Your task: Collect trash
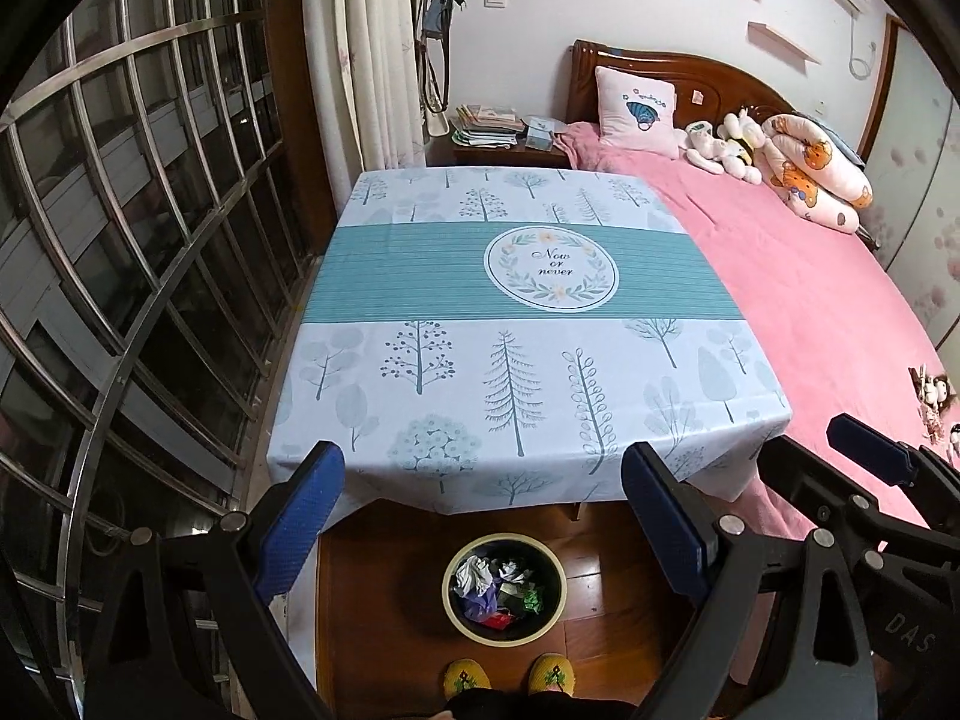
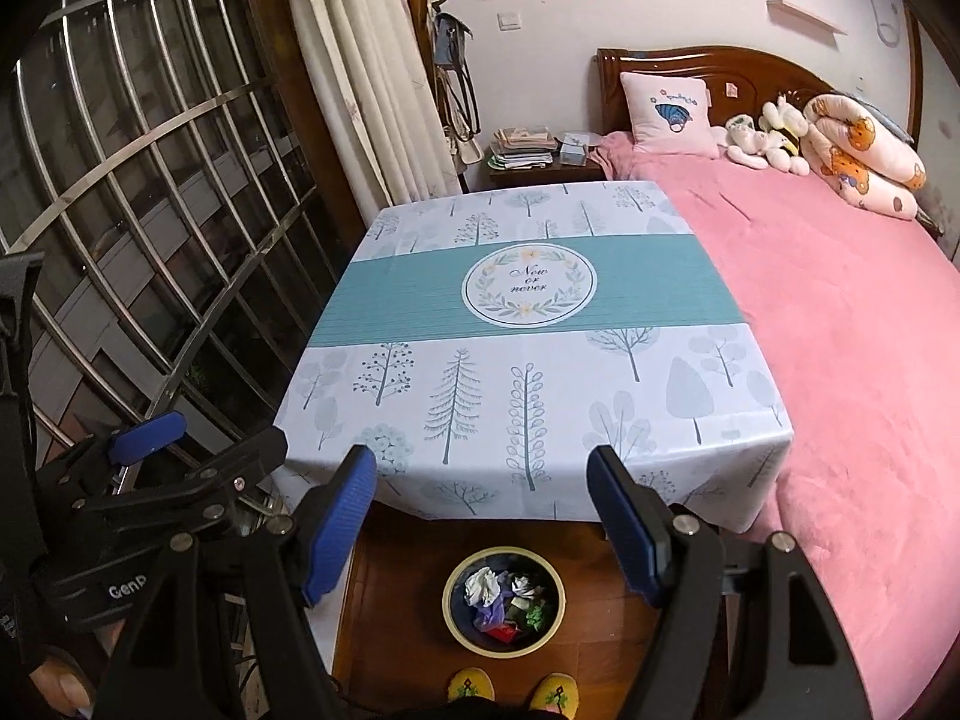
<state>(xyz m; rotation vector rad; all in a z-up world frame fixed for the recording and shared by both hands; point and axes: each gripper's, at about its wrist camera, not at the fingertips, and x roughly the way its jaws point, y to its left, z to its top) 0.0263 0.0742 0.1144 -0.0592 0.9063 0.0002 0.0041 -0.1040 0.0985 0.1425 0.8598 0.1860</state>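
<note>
A round bin (image 1: 505, 636) (image 2: 456, 618) with a pale rim stands on the wooden floor in front of the table. Crumpled trash (image 1: 498, 591) (image 2: 509, 600) in white, purple, green and red lies inside it. My left gripper (image 1: 480, 516) hangs above the bin and the table's near edge, jaws wide open, nothing between the blue pads. My right gripper (image 2: 483, 516) hovers the same way, open and empty. Each gripper also shows in the other's view: the right gripper (image 1: 870, 450) at the right edge, the left gripper (image 2: 150, 432) at the left.
The table (image 1: 516, 360) (image 2: 528, 372) wears a tree-print cloth with a teal band. A pink bed (image 1: 810, 276) (image 2: 840, 330) with pillows and plush toys borders it on the right. A barred window (image 1: 150, 240) runs along the left. A person's yellow slippers (image 1: 510, 675) stand by the bin.
</note>
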